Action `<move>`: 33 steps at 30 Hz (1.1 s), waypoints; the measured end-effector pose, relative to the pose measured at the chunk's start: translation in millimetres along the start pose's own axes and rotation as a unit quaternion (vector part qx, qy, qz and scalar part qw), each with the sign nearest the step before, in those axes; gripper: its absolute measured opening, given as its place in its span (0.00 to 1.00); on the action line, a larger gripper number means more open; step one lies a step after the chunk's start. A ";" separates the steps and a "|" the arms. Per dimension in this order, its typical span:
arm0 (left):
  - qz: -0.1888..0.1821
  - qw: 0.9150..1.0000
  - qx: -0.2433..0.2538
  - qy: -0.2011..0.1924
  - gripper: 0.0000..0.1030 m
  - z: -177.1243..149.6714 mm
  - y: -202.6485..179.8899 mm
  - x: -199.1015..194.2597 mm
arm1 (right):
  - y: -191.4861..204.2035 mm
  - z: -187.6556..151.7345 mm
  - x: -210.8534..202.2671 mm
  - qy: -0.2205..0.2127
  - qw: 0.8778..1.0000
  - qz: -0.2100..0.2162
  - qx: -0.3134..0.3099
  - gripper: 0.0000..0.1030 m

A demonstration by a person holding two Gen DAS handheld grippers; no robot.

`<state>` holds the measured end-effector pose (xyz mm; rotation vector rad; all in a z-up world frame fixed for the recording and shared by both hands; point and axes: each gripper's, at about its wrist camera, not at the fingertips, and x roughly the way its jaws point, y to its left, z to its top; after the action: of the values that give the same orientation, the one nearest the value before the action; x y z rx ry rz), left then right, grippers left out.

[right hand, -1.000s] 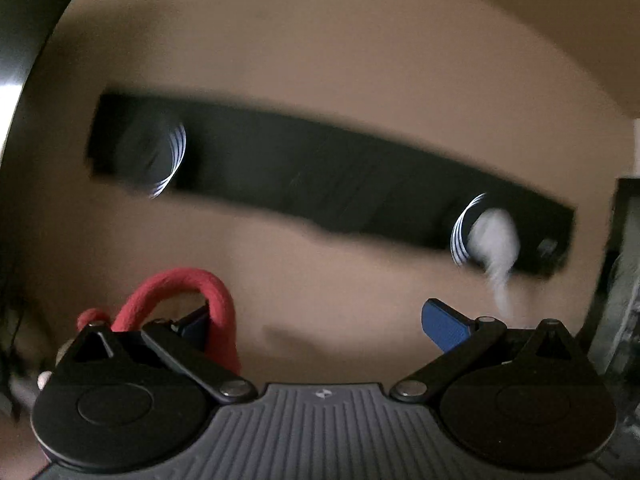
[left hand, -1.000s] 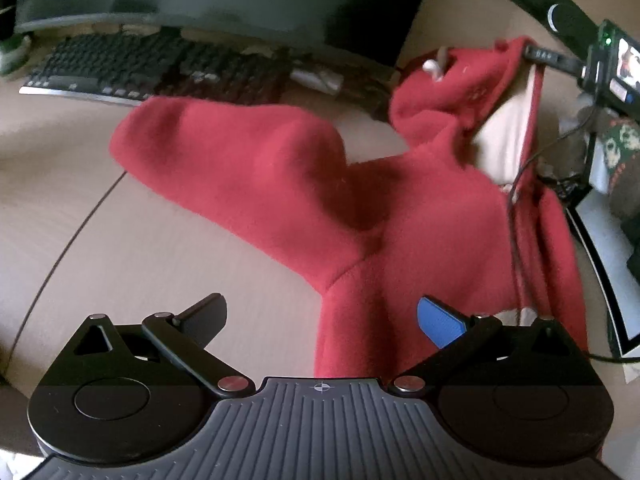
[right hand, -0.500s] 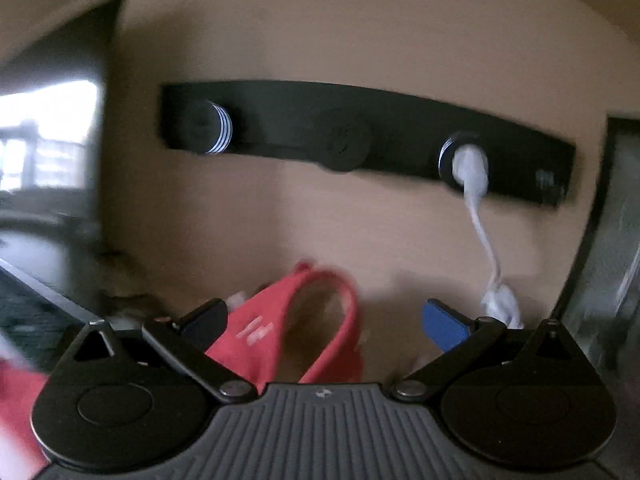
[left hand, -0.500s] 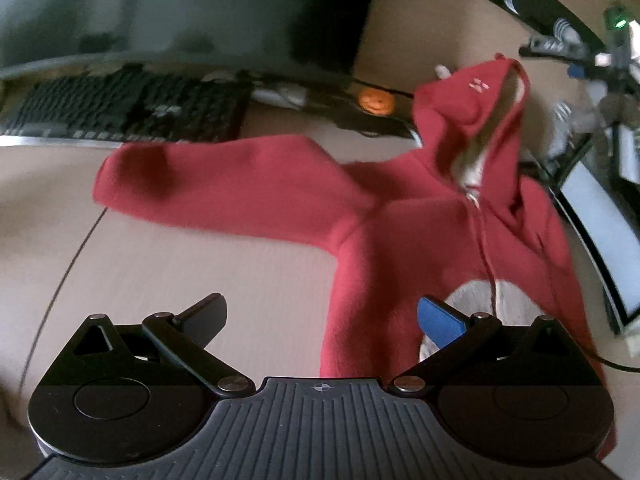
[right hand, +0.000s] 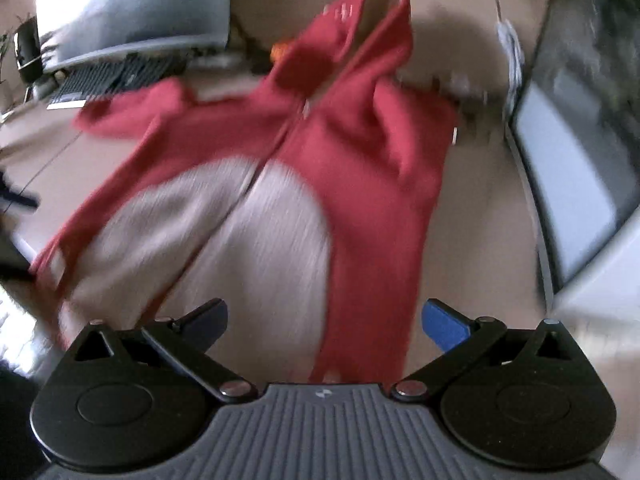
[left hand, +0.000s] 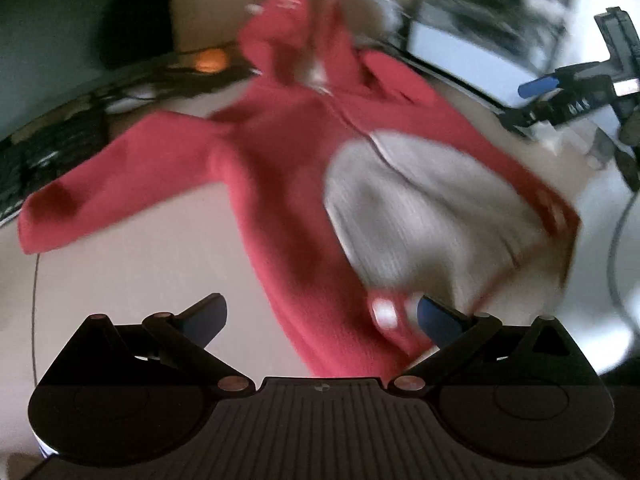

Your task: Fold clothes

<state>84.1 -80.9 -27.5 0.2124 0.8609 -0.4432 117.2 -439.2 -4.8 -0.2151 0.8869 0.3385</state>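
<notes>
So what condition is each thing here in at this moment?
Red hooded garment: spread flat on the desk, front up, zipped shut, not yet folded.
Hood: standing open.
Sleeve: stretched straight out to the side.
Left gripper: open, holding nothing.
Right gripper: open, holding nothing.
Monitor: too blurred to tell whether on.

An office workspace: a dark keyboard (right hand: 108,78) sits under a large monitor (right hand: 132,8) on the tan bench (right hand: 472,216), with a second screen (right hand: 576,184) alongside.

Bare desk (left hand: 132,272) beside hoodie (left hand: 280,168)
</notes>
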 end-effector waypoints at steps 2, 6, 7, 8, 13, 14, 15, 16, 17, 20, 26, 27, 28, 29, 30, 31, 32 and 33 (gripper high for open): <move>0.005 0.999 0.037 0.012 1.00 -10.9 -8.4 2.2 | 7.9 -28.0 -5.4 0.014 1.000 -0.013 0.008 1.00; 0.031 0.995 0.093 0.024 1.00 -24.7 -18.4 13.5 | 21.3 -63.3 8.2 0.041 0.995 -0.086 0.010 1.00; 0.041 0.994 0.101 0.026 1.00 -26.2 -19.0 16.7 | 22.7 -64.0 13.8 0.042 0.993 -0.108 0.014 1.00; 0.053 0.993 0.105 0.026 1.00 -26.5 -17.1 18.4 | 23.5 -63.4 16.2 0.038 0.990 -0.133 0.019 1.00; 0.136 0.985 0.103 0.011 1.00 -18.7 16.8 12.0 | 16.7 -41.7 -10.4 -0.047 0.973 -0.198 0.111 1.00; 0.163 0.982 0.100 0.002 1.00 -16.0 28.3 6.2 | 18.6 -36.9 -16.8 -0.064 0.971 -0.194 0.120 1.00; 0.190 0.977 0.098 -0.007 1.00 -13.2 39.8 0.1 | 23.5 -33.1 -21.1 -0.075 0.971 -0.191 0.122 1.00; 0.207 0.974 0.087 -0.015 1.00 -11.4 53.2 -7.9 | 30.8 -30.3 -23.0 -0.079 0.971 -0.191 0.118 1.00; 0.219 0.973 0.075 -0.023 1.00 -9.9 67.2 -16.5 | 38.2 -28.2 -24.5 -0.082 0.972 -0.188 0.113 1.00; 0.235 0.970 0.056 -0.023 1.00 -16.6 92.5 -35.8 | 65.5 -38.7 -18.8 -0.048 0.981 -0.160 0.100 1.00; 0.168 0.984 0.046 0.045 1.00 -63.3 99.3 -45.9 | 79.0 -79.3 -18.7 0.022 0.986 -0.082 0.141 1.00; 0.133 0.989 0.036 0.054 1.00 -70.5 99.9 -47.3 | 75.3 -81.5 -27.5 0.017 0.986 -0.063 0.154 1.00; 0.102 0.993 0.025 0.058 1.00 -74.2 101.5 -49.5 | 71.9 -82.5 -36.6 0.010 0.985 -0.048 0.165 1.00; 0.074 0.996 0.012 0.056 1.00 -74.8 104.2 -52.8 | 69.2 -79.9 -46.9 0.001 0.985 -0.042 0.169 1.00; 0.051 0.998 -0.002 0.048 1.00 -71.9 107.2 -56.8 | 65.7 -75.7 -56.4 -0.010 0.984 -0.040 0.172 1.00; 0.030 0.999 -0.021 0.035 1.00 -65.7 111.1 -61.2 | 61.6 -70.1 -64.1 -0.024 0.984 -0.039 0.175 1.00; 0.014 0.999 -0.037 0.021 1.00 -59.2 114.3 -63.8 | 57.8 -63.8 -70.6 -0.038 0.982 -0.039 0.178 1.00; -0.002 0.998 -0.055 0.006 1.00 -50.1 118.1 -64.2 | 54.3 -54.8 -72.1 -0.051 0.981 -0.040 0.183 1.00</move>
<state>67.4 60.5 -9.7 0.1109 0.8951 -0.3977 15.3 -420.9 15.8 0.1067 0.8213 0.1063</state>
